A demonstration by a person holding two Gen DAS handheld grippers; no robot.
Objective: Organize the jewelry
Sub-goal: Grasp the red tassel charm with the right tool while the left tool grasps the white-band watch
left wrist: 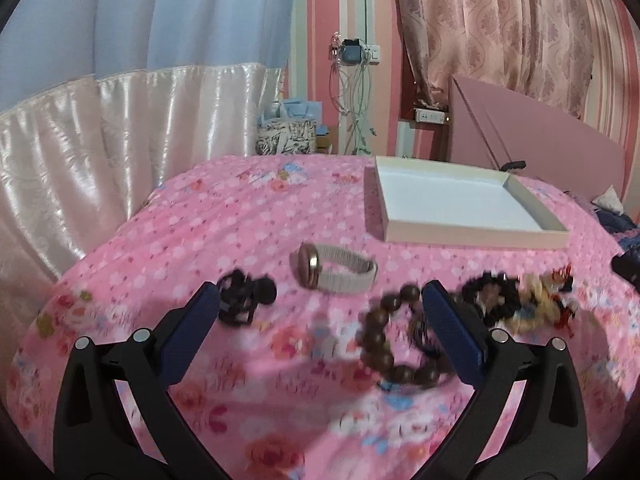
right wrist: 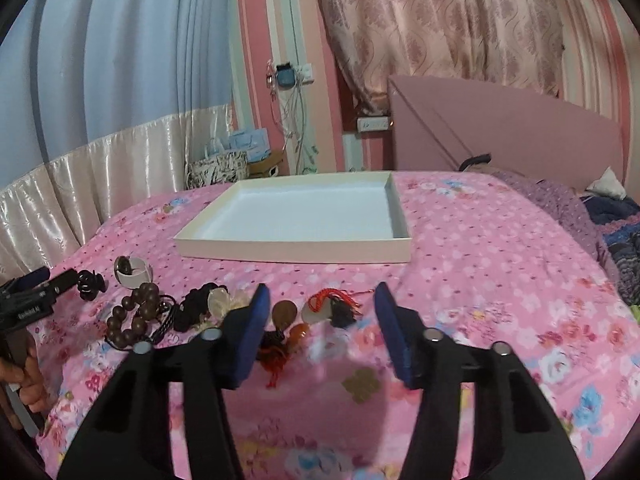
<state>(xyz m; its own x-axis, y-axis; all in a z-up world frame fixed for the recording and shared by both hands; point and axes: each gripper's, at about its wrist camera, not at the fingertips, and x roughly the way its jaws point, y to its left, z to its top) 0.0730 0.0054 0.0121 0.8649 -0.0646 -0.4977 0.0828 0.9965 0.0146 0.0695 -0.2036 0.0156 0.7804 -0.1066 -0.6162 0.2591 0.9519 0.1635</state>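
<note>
Two grippers hang above the pink bedspread [right wrist: 480, 264], and neither has hold of anything. The right gripper [right wrist: 320, 300] has its jaws about half apart, with the red-tasselled pendants [right wrist: 332, 306] lying on the cloth between and below the pads, untouched. The left gripper [left wrist: 320, 300] stands wide open over the wooden bead bracelet [left wrist: 384, 340], with the black hair clip [left wrist: 244, 296] near its left finger. Farther away lies the pink watch [left wrist: 332, 272], and beyond it the shallow white box [right wrist: 296, 246], which holds nothing. I judge the first pick is in hand. Next, the right gripper must come lower and close on one pendant.
</note>
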